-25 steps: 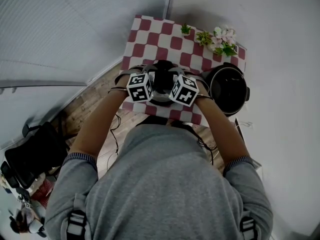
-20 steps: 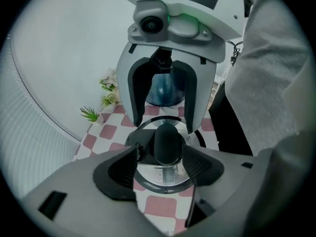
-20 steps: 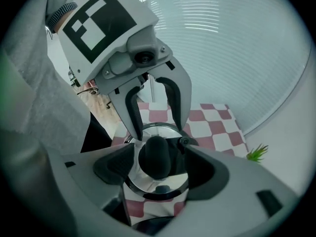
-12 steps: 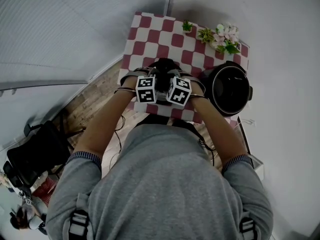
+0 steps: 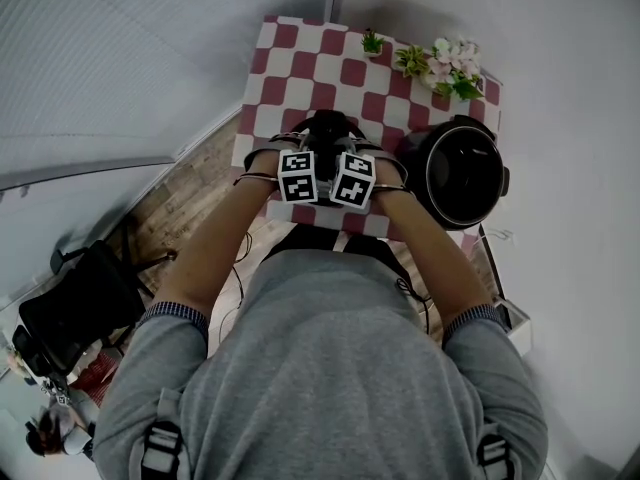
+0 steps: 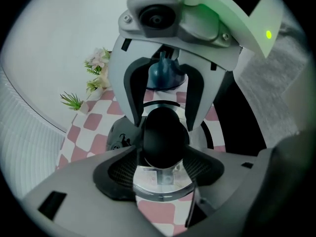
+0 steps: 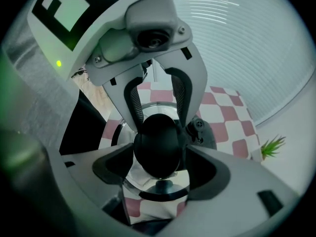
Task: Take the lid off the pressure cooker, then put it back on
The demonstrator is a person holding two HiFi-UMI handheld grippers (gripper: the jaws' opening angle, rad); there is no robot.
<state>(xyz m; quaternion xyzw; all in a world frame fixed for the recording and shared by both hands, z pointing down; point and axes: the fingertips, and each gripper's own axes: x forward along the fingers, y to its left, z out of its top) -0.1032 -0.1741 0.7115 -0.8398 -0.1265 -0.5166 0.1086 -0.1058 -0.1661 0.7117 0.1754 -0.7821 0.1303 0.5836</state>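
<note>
Pressure-cooker lid (image 6: pixel 158 179), off its pot, at the near edge of the tabletop (image 5: pixel 300 58); whether it already rests on the checked cloth (image 5: pixel 345 73) cannot be told. The left hand-held gripper (image 6: pixel 164 149) and the right hand-held gripper (image 7: pixel 158 149) face each other, both clamped on the round black knob (image 7: pixel 158 144). The open cooker pot (image 5: pixel 465 173) stands at the near right corner, just beside the lid. Risks: the smooth knob may slip, or the lid may tilt if one grip loosens first. So close to the edge, a tilted lid could slide off, and a sideways swing could strike the pot.
</note>
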